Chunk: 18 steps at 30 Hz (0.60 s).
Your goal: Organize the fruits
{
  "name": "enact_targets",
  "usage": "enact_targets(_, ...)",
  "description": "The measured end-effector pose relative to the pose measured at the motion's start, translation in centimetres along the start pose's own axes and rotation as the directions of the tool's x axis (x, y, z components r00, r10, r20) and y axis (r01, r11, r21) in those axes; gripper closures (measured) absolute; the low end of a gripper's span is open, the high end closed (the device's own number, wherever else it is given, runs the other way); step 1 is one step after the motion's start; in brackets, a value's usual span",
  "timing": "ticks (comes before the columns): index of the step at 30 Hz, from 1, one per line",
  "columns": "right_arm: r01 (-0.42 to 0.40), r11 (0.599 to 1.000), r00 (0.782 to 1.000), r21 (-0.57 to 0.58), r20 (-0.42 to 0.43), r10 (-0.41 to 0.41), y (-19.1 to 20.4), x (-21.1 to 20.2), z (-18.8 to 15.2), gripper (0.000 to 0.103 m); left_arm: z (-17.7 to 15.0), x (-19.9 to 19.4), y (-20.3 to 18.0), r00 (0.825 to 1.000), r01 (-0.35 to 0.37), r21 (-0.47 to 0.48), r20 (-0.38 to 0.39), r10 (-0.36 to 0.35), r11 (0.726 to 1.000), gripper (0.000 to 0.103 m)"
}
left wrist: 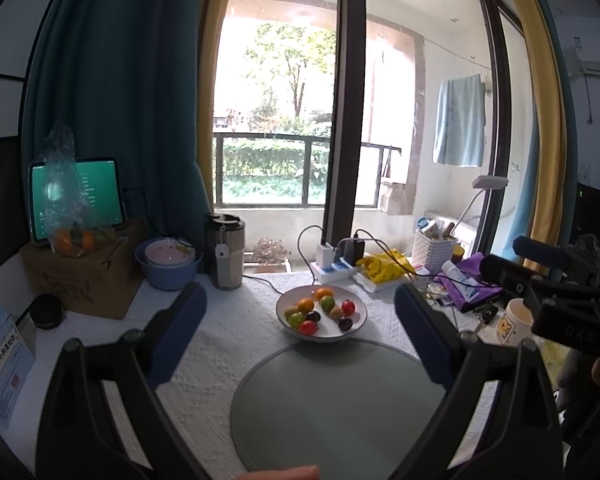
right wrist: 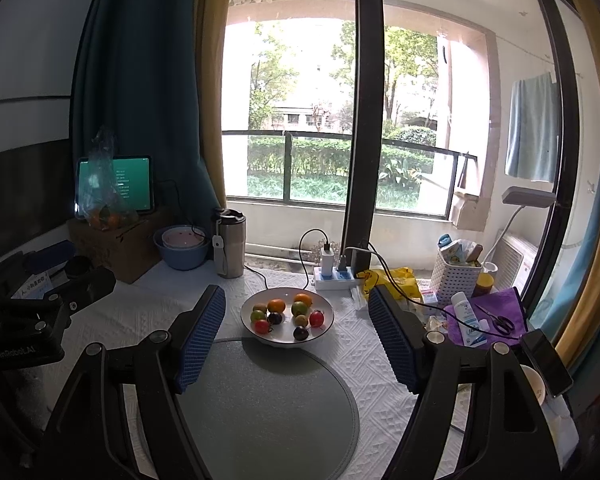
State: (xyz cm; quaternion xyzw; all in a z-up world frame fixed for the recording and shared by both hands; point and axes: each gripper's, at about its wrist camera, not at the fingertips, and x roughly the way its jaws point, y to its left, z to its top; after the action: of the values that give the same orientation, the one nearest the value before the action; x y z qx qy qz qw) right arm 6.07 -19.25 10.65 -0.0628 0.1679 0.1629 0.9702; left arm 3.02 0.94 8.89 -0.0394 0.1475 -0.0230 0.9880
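Fruits, small round orange, green, red and dark ones, sit in a white shallow ceramic bowl mid-table, touching the far edge of a round grey placemat. Toward the table's left edge, left gripper hangs above the mat, fingers spread, holding nothing. Toward the right edge, right gripper likewise spread wide and unloaded, bowl between its blue pads.

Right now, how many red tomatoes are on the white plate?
2. One red tomato sits at the right side of the white plate; the other red tomato sits at the front left. The fruits lie in one layer, so none looks hidden.
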Motion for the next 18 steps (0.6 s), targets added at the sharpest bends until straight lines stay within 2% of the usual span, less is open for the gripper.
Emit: enact_targets(18,0.001,1.0,1.0,-0.002,-0.008,-0.001,-0.05,-0.04,0.09,0.026,-0.03,-0.1,-0.06,1.0,0.002,-0.001,0.0,-0.002,1.0,0.007)
